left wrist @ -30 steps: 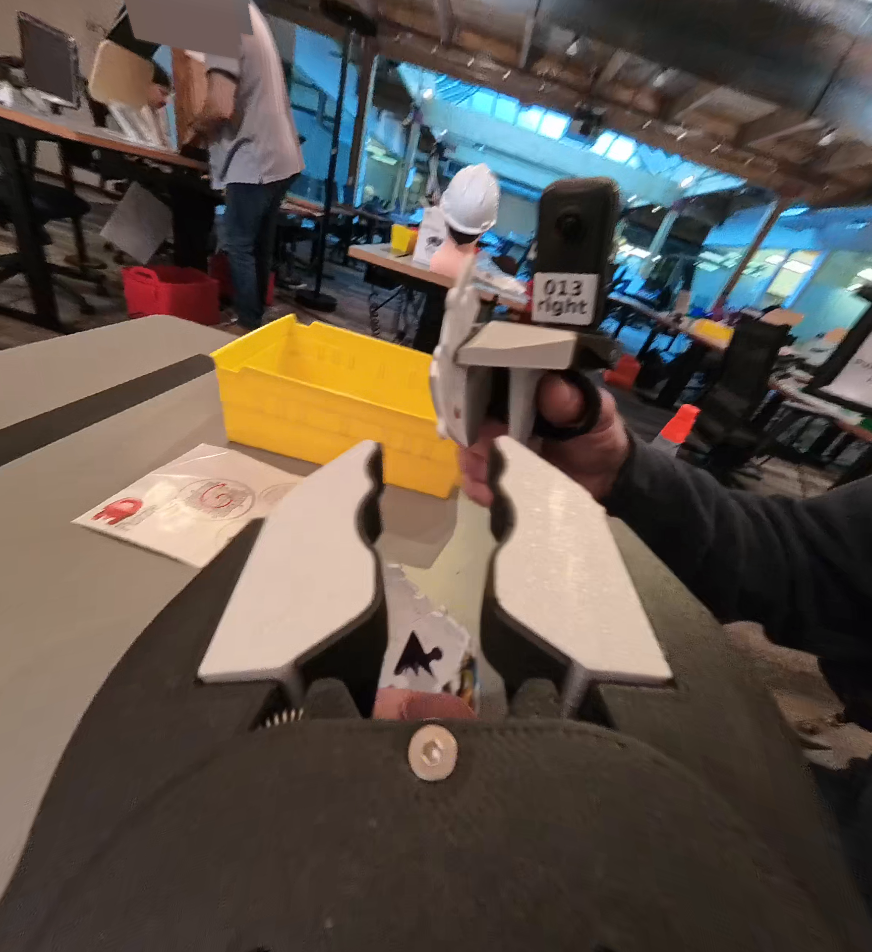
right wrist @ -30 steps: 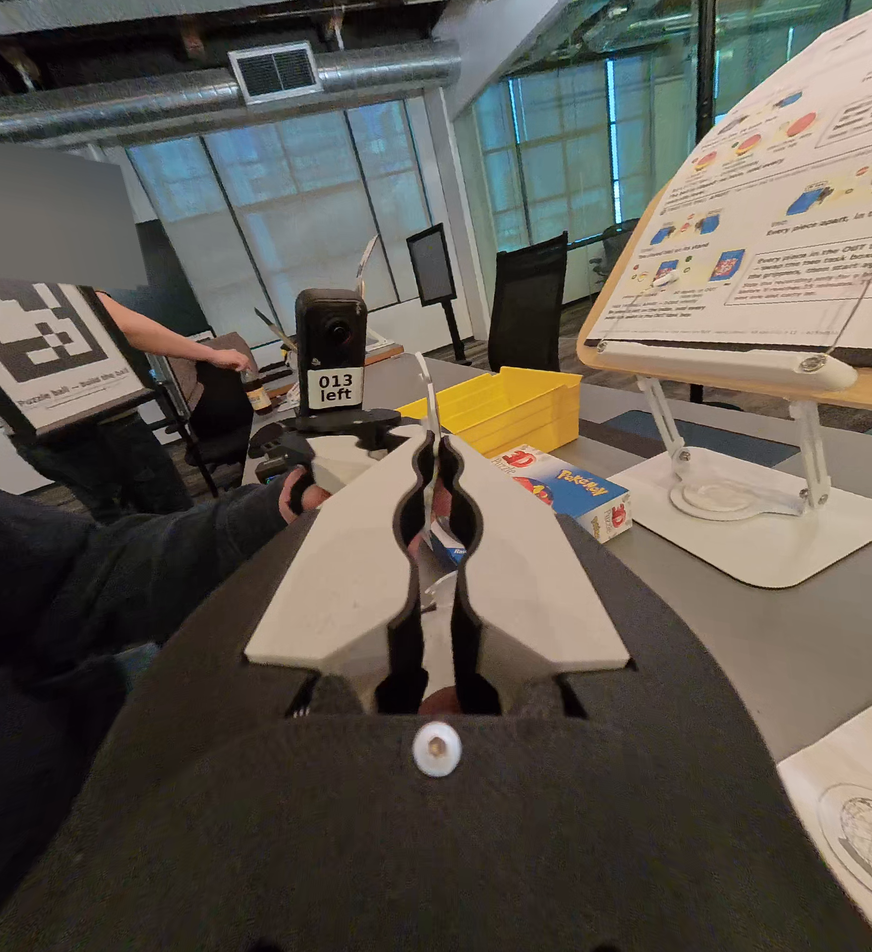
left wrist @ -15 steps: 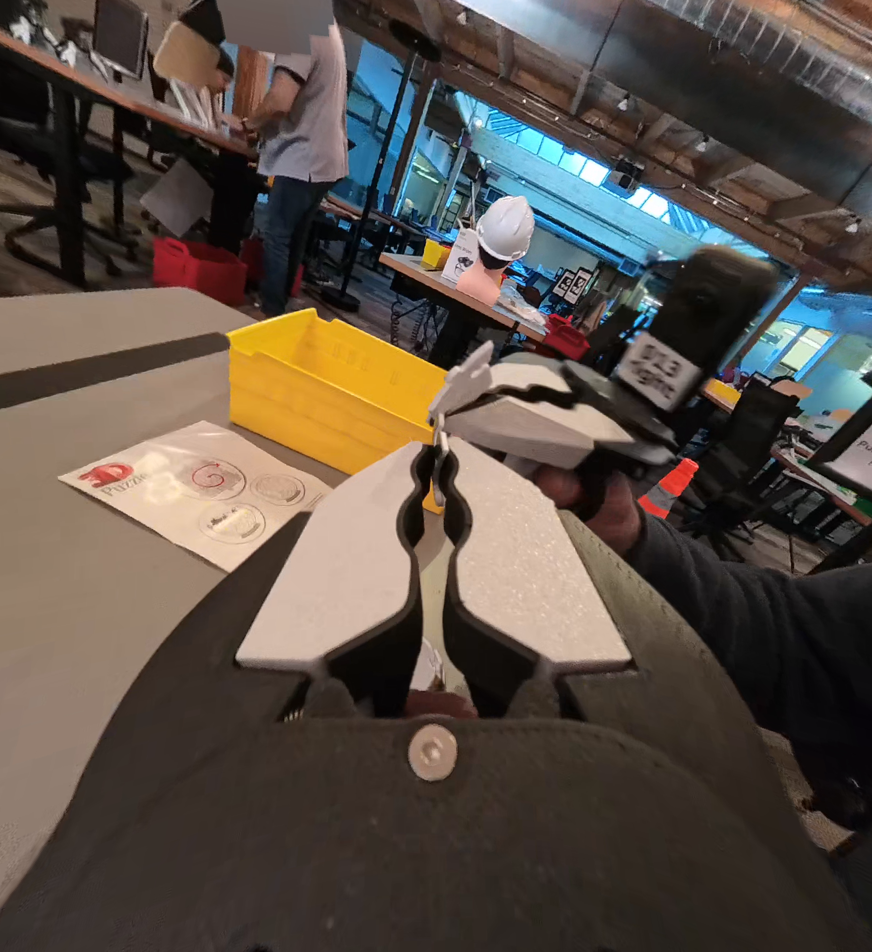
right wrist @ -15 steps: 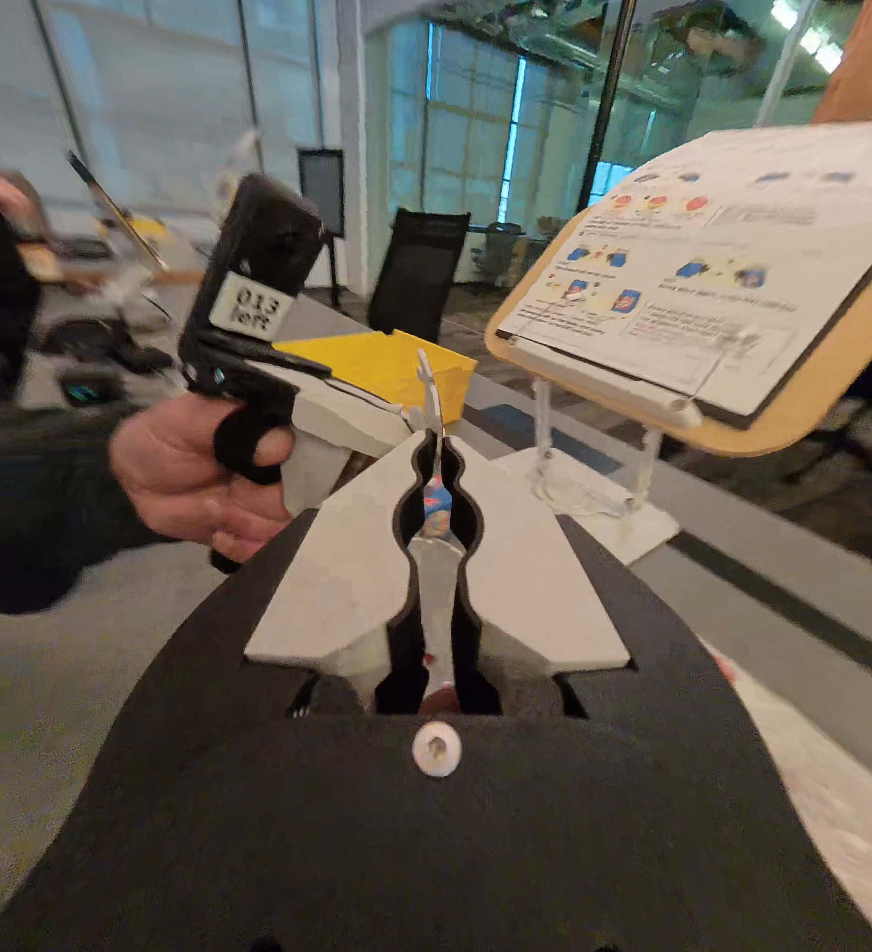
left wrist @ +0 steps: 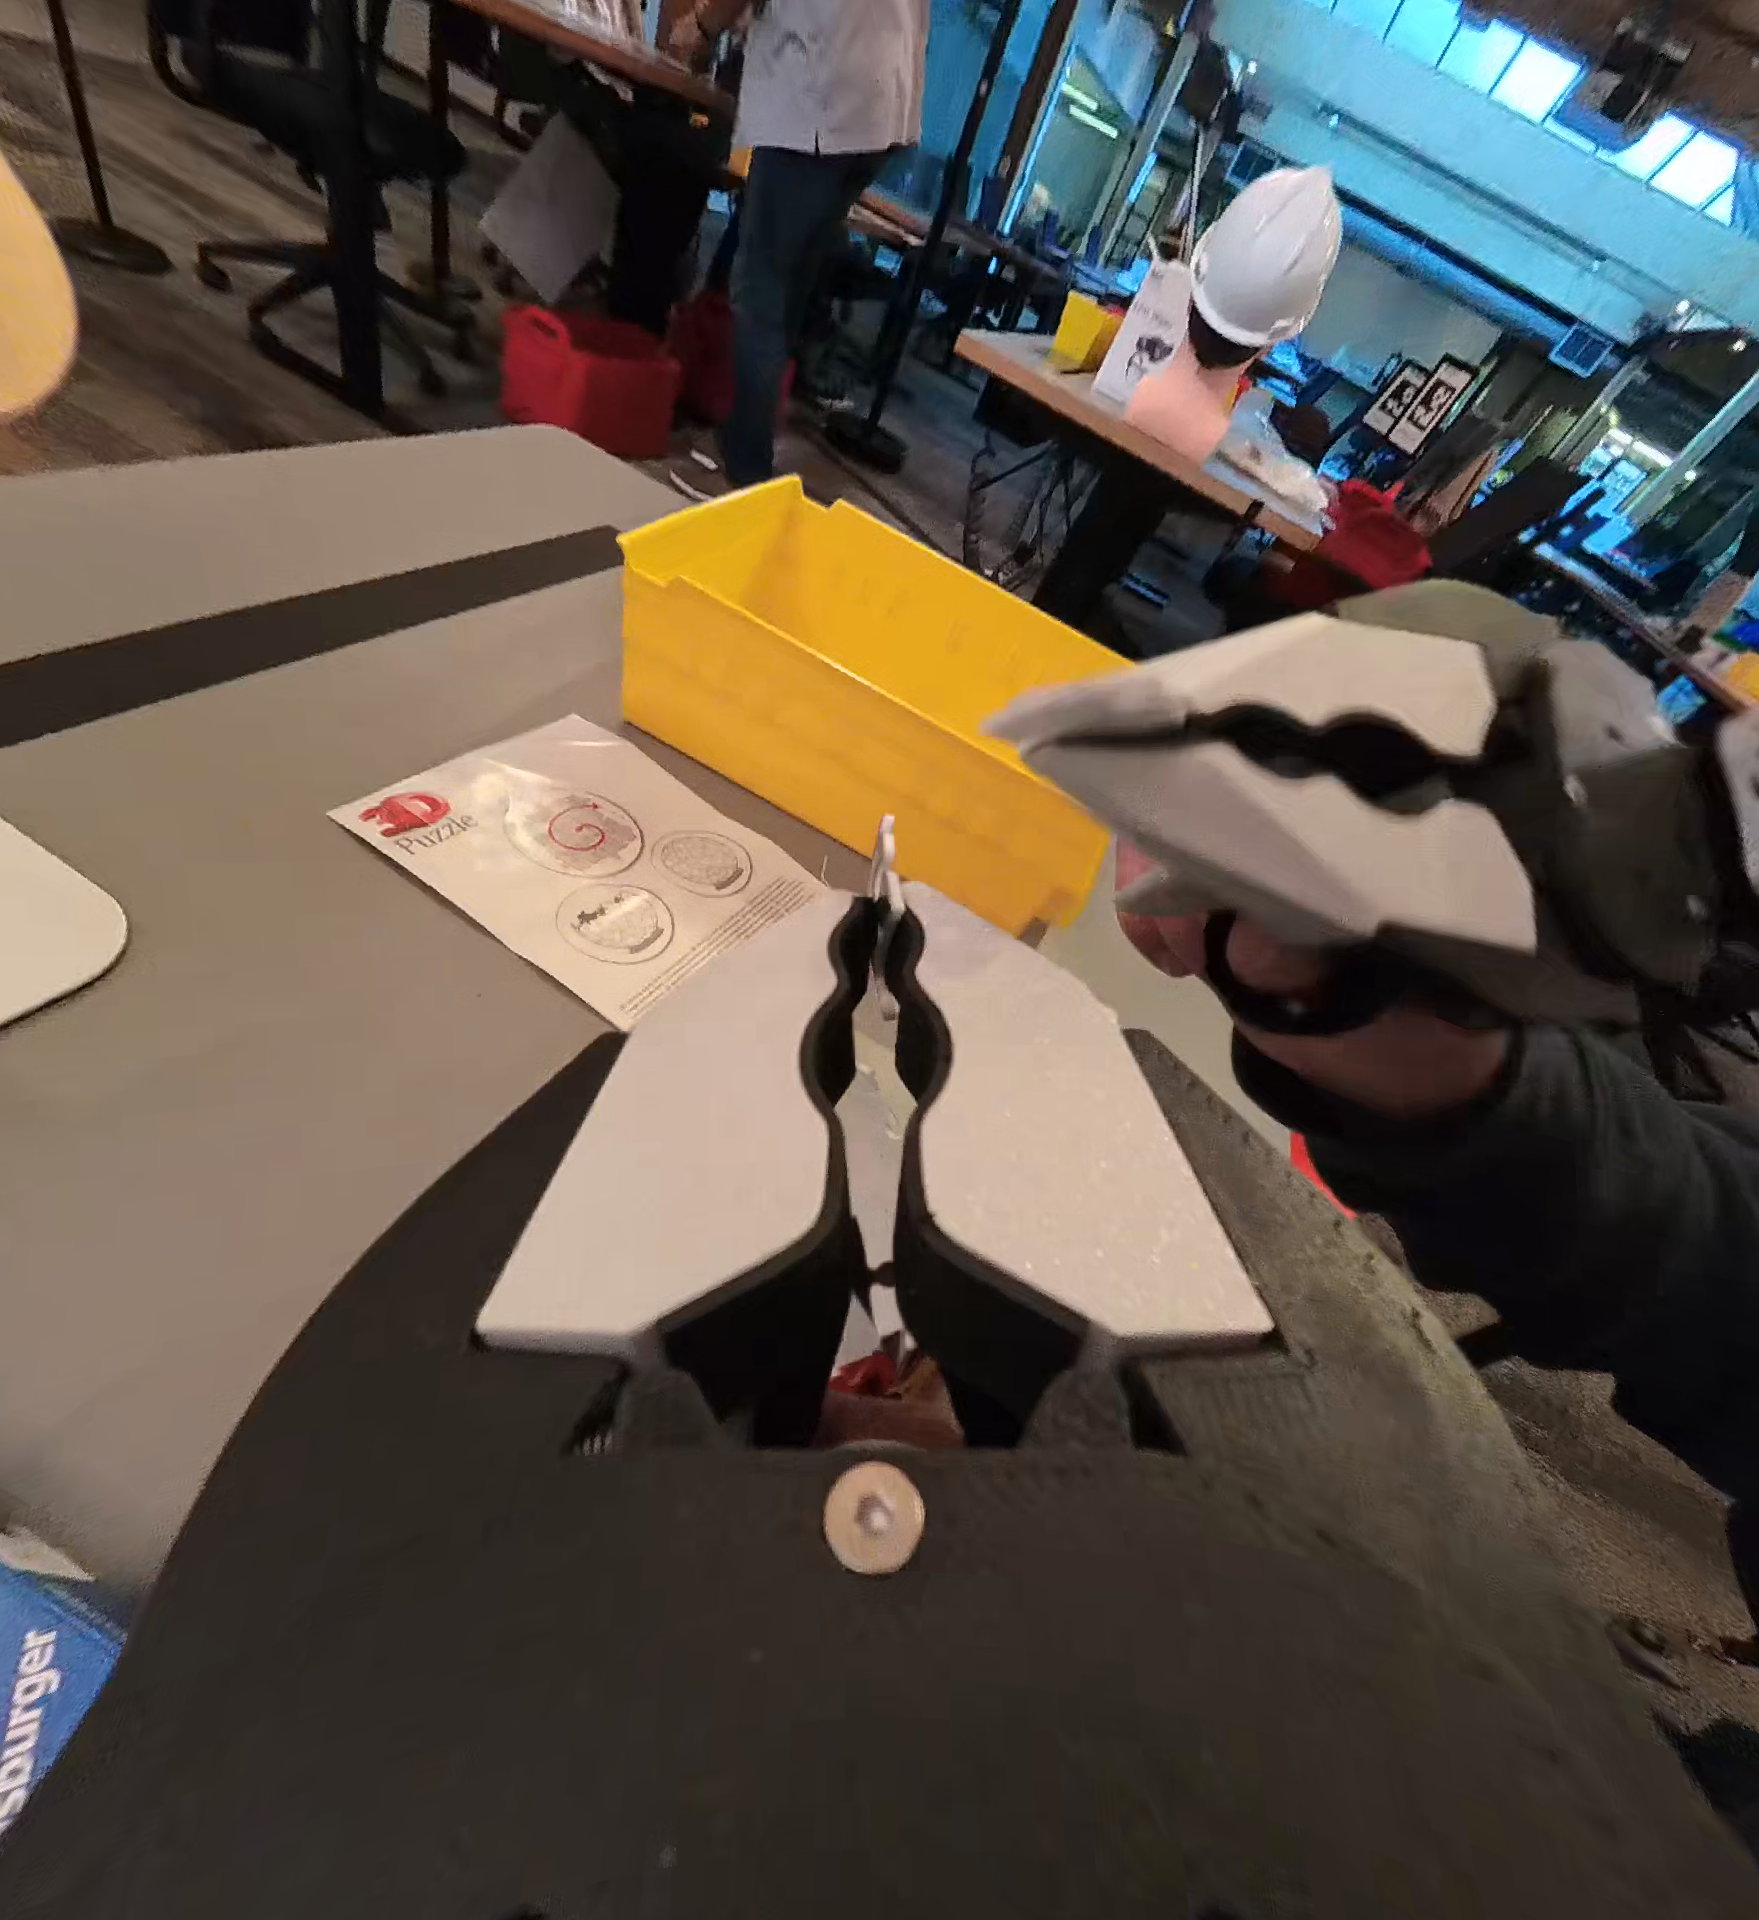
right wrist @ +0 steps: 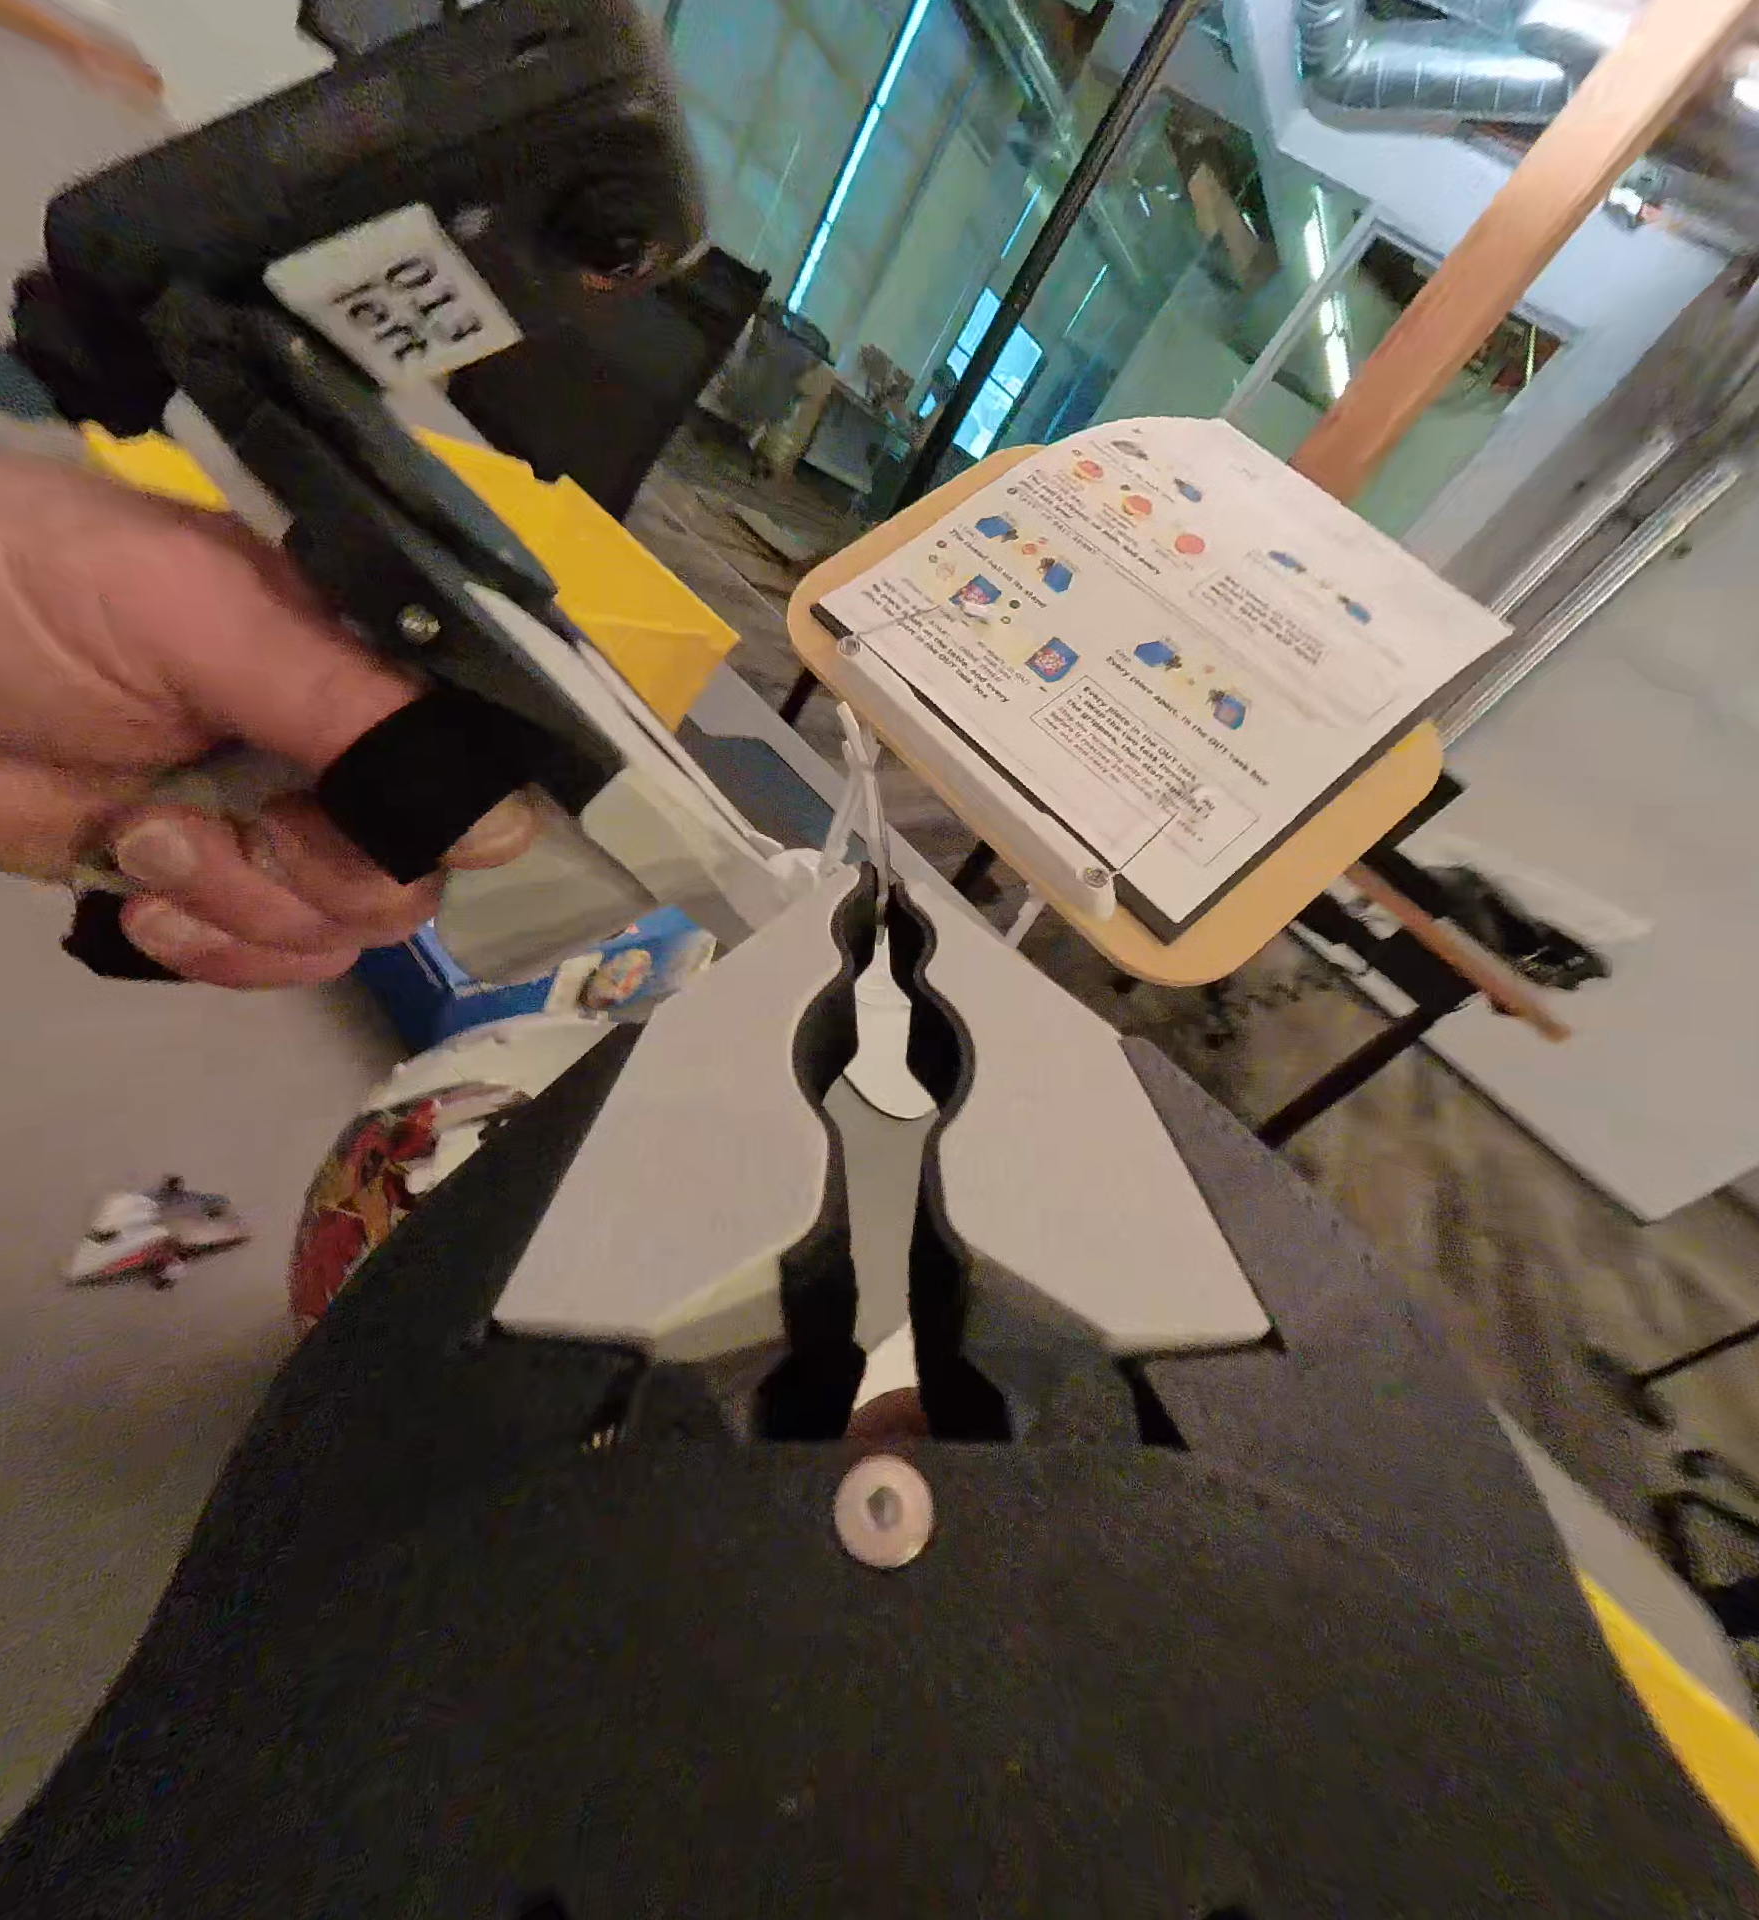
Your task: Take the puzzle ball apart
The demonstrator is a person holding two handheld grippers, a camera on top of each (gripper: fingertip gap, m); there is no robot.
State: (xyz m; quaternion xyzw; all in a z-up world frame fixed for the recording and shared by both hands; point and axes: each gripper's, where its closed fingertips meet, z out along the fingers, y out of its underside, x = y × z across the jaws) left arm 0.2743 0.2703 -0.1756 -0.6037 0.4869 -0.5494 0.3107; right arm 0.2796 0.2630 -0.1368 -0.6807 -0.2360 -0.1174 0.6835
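- Both grippers have tilted apart since a second ago; left gripper (left wrist: 887, 925) now pinches a thin white puzzle piece (left wrist: 885, 862) near the yellow bin (left wrist: 833, 665)
- Right gripper (right wrist: 880, 899) clamps another white piece (right wrist: 859, 790); the puzzle ball (right wrist: 376, 1174) lies on the grey worktop (right wrist: 75, 1455)

2 tongs (left wrist: 885, 914) (right wrist: 880, 894), 1 yellow bin (left wrist: 854, 665), 1 leaflet (left wrist: 584, 862), 1 blue box (right wrist: 459, 982).

On your bench (left wrist: 231, 1039) you have a yellow bin (left wrist: 854, 686) standing open, with a printed leaflet (left wrist: 584, 862) lying flat just beside its near wall. A blue box (right wrist: 459, 977) sits farther along the bench, and an instruction sheet (right wrist: 1145, 644) rests tilted on a wooden board (right wrist: 1301, 883). Behind, you can see a white hard hat (left wrist: 1264, 255) on a mannequin head and a red tub (left wrist: 584, 374) on the floor.
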